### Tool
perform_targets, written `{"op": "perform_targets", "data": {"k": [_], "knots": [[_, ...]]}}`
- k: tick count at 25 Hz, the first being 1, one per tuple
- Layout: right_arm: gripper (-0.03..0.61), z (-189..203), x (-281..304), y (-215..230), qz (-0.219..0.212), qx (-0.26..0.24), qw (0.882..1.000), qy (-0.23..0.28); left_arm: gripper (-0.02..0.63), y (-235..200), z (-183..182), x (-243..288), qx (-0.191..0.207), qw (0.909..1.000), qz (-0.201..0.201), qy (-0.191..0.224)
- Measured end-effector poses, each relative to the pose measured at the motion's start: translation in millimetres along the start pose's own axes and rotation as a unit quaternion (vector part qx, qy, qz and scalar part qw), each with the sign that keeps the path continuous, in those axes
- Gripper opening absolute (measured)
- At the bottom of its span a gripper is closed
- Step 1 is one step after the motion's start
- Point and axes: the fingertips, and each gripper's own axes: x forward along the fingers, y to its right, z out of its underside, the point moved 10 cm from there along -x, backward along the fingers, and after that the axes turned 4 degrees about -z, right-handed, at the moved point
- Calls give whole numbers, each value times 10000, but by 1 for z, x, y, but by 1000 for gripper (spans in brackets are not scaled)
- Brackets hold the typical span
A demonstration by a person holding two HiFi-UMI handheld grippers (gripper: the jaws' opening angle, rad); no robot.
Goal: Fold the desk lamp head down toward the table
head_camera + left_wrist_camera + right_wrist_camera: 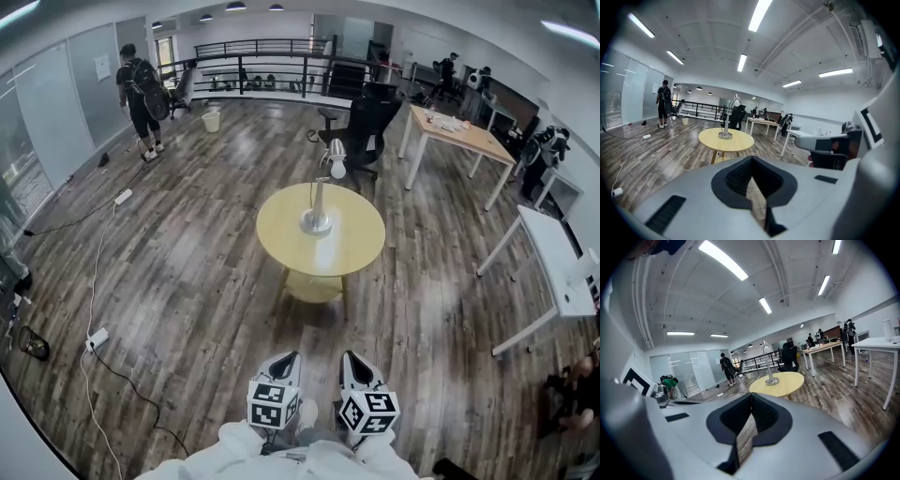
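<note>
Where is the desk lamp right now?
In the head view the desk lamp stands upright near the middle of the round yellow table, at the picture's centre, with a black office chair just beyond the table.

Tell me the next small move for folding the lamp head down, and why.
Probably step in and carry both grippers forward to the round table. The desk lamp stands upright on it with its head raised, well ahead of the left gripper and the right gripper. Both sit close to the body with jaws together and hold nothing, so neither looks within reach yet.
</note>
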Motion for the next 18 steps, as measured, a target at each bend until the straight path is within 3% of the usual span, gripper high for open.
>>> {"op": "perform_targets", "data": {"k": [13,18], "knots": [[12,-63,111,88,-194,-80,9997,105,1,-17,-79,130,57,9994,-216,247],[12,-76,143,116,-172,-80,9998,65,2,-24,-93,168,-51,9993,-271,255]]}}
